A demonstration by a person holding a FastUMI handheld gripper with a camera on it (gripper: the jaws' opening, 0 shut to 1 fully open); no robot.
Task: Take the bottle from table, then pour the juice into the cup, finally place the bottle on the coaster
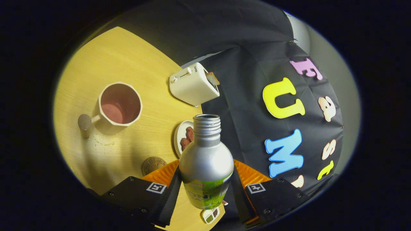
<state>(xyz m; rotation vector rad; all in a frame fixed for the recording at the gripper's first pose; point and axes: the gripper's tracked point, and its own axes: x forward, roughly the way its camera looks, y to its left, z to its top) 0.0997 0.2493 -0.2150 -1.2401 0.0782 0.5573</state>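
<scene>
A silver metal bottle (205,160) with a green label and an open threaded neck stands between my fingers, and my gripper (205,186) is shut on its body. The view is rolled, so the table looks tilted. The pale cup (119,107) with a knob handle stands on the wooden table (128,57) beyond and left of the bottle, with pinkish-red juice inside. A round brown coaster (153,165) lies on the table just ahead of my left finger, partly hidden by it.
A white toaster (193,84) with a slice of bread in its slot stands beyond the bottle near the table's far edge. A small white plate (180,134) with brown snacks sits right behind the bottle. The booth's black cloth wall hangs past the table.
</scene>
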